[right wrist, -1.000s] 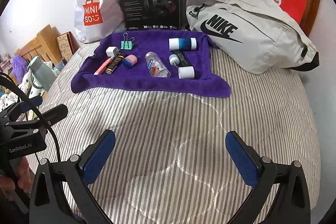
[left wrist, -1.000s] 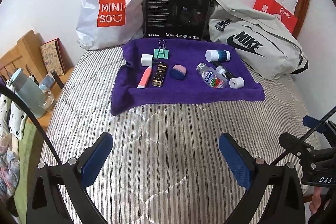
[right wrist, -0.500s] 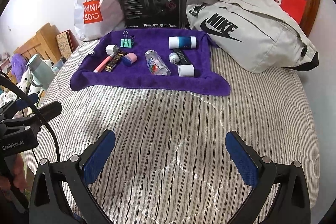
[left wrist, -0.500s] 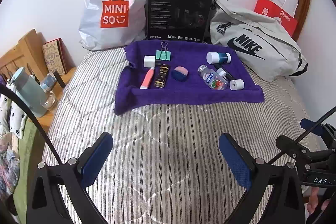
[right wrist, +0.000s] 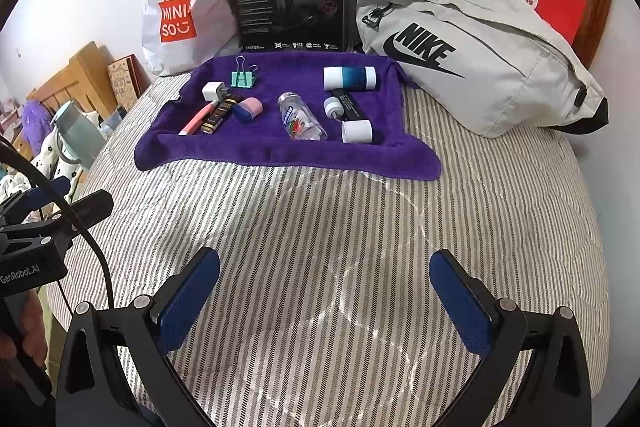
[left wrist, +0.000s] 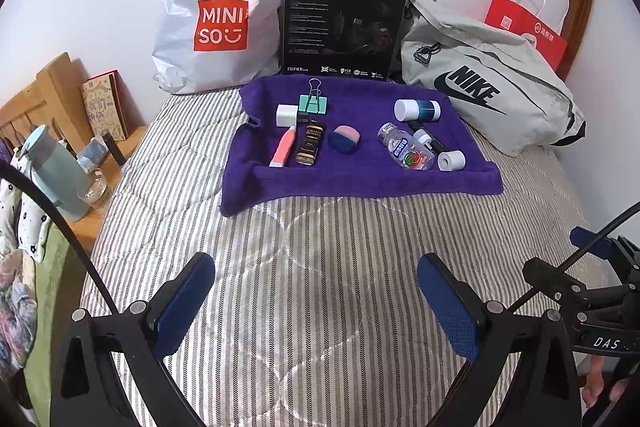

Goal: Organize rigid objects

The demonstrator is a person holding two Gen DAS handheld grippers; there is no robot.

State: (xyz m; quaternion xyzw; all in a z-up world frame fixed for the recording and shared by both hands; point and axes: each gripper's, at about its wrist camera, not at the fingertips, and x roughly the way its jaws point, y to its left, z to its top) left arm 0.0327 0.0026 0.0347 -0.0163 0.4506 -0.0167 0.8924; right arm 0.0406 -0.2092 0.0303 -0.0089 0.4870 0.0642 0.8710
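Hovering wide apart and empty, both hand-held grippers [left wrist: 316,301] [right wrist: 326,297] face the purple towel [left wrist: 360,171].

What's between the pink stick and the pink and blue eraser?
The dark Grand Reserve bottle, lying between pink stick and eraser; both views show it.

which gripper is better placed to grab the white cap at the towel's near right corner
Right, probably. The white cap lies nearly straight ahead of the open right gripper, while it sits off to the right of the left gripper.

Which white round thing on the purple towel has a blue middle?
The biggest cylinder, lying farthest back, nearest the grey bag. The small roll in front is all white.
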